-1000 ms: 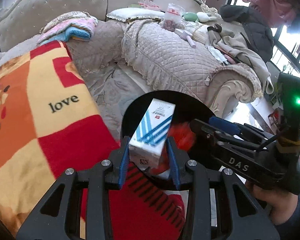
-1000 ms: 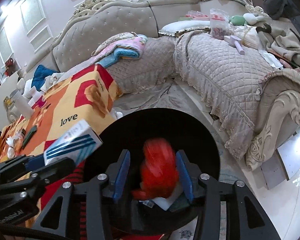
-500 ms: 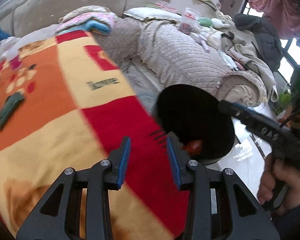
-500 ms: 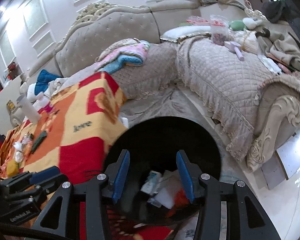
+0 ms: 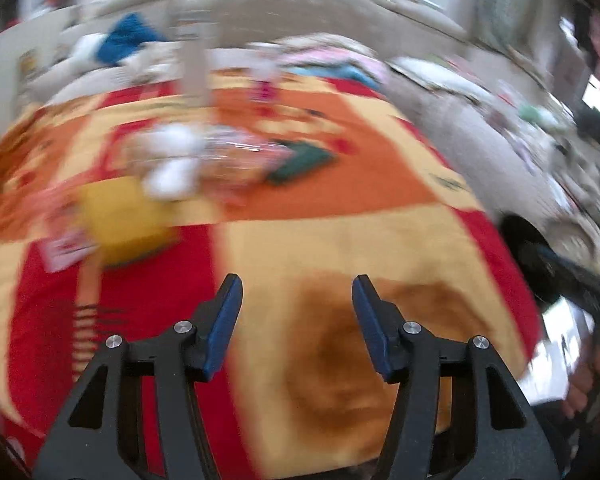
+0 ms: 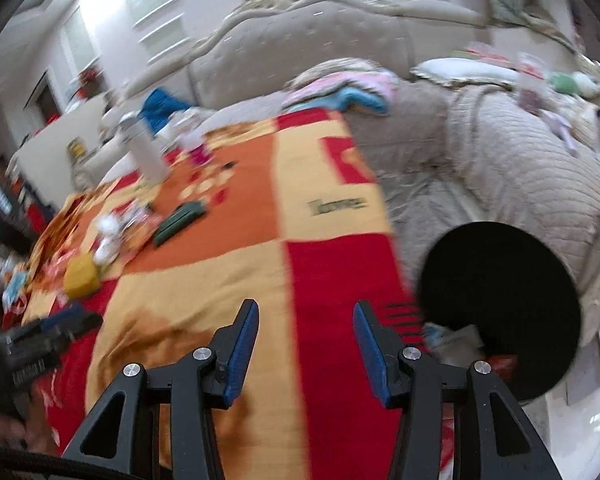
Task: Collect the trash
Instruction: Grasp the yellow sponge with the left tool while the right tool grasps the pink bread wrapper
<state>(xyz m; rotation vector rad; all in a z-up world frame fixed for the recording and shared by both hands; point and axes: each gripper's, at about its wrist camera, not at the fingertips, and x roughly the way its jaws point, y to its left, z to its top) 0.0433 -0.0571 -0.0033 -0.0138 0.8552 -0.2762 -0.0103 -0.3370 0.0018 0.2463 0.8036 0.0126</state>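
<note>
A patchwork blanket (image 6: pixel 228 272) in red, orange and yellow is covering the table surface, with the word "love" printed on one yellow square. Beige quilted sofas (image 6: pixel 512 168) are wrapping around the far and right sides of the room, carrying folded pink and blue cloths (image 6: pixel 340 88). A black round trash bin (image 6: pixel 500 300) is standing on the floor just beside the blanket's right edge; paper and red scraps are lying inside it at the bottom. The remaining trash is sitting on the blanket's left part: a yellow lump (image 6: pixel 81 276), white crumpled tissues (image 5: pixel 172 156), clear wrappers (heavily blurred in the left wrist view) and a dark green flat item (image 6: pixel 180 218). A tall white bottle (image 6: pixel 146 152) is standing upright farther back.

The left gripper (image 5: pixel 296 320) is pointing down over a brown-stained yellow patch, its jaws opening with nothing between them. The right gripper (image 6: pixel 306 346) is hanging over the red-and-yellow seam near the bin, jaws apart and empty. In the right wrist view the left gripper is appearing at the lower left edge, held in a hand (image 6: pixel 4 428).
</note>
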